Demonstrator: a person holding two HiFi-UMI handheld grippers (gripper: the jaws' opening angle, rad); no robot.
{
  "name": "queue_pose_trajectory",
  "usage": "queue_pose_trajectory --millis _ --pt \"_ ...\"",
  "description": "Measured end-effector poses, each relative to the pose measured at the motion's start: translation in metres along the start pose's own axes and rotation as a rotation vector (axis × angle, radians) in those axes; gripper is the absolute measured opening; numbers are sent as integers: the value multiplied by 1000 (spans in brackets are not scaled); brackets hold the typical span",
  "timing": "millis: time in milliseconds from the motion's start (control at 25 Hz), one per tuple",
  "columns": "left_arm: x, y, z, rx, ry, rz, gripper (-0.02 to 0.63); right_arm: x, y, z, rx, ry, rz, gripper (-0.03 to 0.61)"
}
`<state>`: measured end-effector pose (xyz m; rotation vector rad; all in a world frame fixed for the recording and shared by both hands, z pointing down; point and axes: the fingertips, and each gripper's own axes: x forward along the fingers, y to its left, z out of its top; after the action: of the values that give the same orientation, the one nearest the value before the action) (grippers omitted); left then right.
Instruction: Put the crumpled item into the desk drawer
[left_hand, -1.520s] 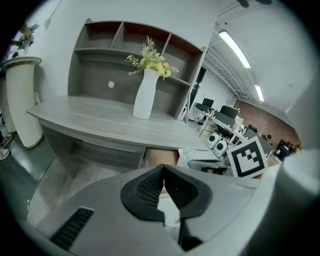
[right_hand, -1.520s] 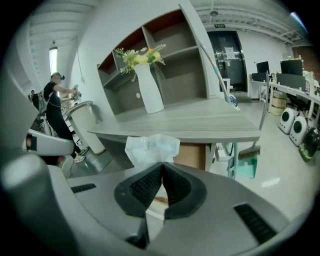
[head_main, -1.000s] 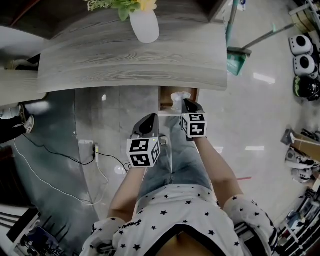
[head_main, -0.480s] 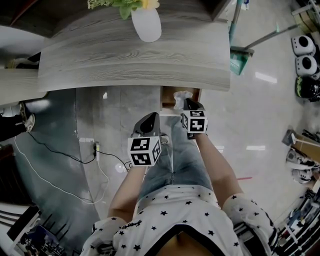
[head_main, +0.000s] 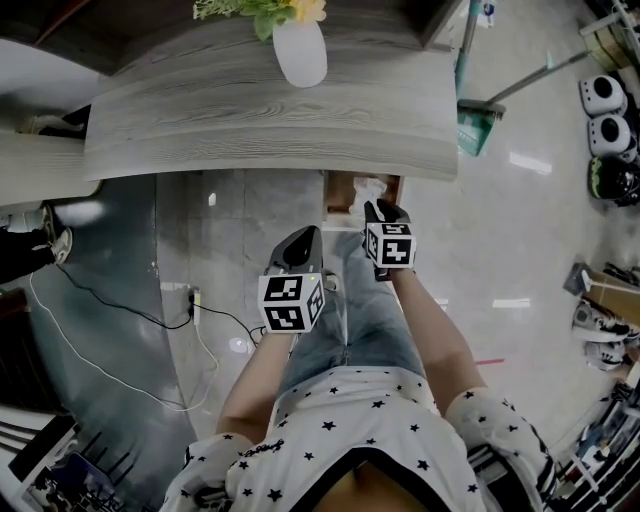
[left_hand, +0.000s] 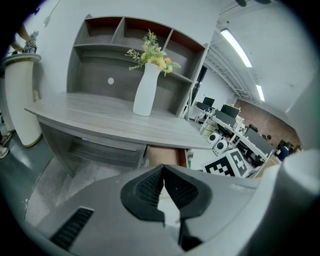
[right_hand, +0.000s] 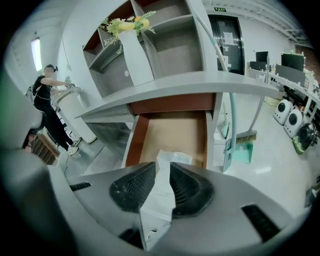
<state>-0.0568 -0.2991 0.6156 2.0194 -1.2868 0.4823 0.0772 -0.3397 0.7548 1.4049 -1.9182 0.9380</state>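
My right gripper is shut on a crumpled white paper, whose top pokes out past the jaw tips. It hovers over the front of the open desk drawer, a brown-walled tray with a bare tan floor under the grey desktop. My left gripper is lower and to the left, level with the person's lap, jaws touching at the tips with nothing between them.
A white vase with flowers stands on the desktop. A green dustpan and broom lean at the desk's right. Cables trail on the floor at left. A person stands far left.
The right gripper with the paper has edged slightly forward towards the drawer. The left gripper has barely moved.
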Motion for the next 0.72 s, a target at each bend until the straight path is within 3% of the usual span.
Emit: queue_pose_trajectory --millis 520,720 --pt "-46 -18 1 22 -55 -12 14 -69 35 20 14 -136 40 74" --pt "-66 -25 3 30 -77 -20 14 -101 51 27 14 -192 54 41"
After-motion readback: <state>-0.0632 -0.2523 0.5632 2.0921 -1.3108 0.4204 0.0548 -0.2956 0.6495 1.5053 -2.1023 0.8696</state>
